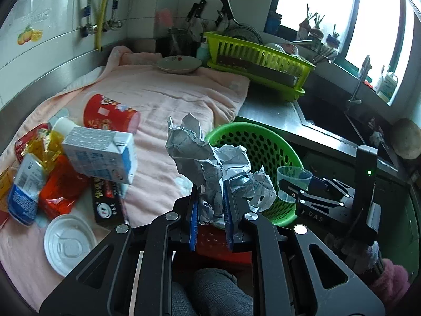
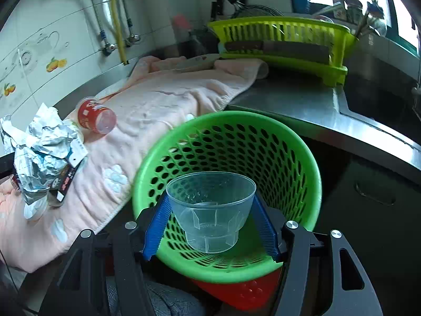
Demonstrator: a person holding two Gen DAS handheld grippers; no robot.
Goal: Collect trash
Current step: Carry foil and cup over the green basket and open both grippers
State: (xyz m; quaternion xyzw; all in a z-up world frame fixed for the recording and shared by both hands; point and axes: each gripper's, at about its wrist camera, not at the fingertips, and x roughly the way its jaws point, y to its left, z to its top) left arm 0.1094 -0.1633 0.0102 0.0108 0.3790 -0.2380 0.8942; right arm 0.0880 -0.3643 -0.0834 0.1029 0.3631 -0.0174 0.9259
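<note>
My left gripper (image 1: 210, 205) is clamped on one crumpled paper wad (image 1: 208, 158), held up beside the green basket (image 1: 263, 137); my right gripper (image 2: 210, 218) pinches one clear plastic cup (image 2: 210, 205) over that basket's mouth, its walls touching both blue pads (image 2: 155, 226); one pink towel (image 1: 168, 97) carries one white lid (image 1: 69, 242), one milk carton (image 1: 101, 155), one red cup (image 1: 110, 113); farther back, one plate (image 1: 179, 64), one yellow-green dish rack (image 1: 257, 60).
</note>
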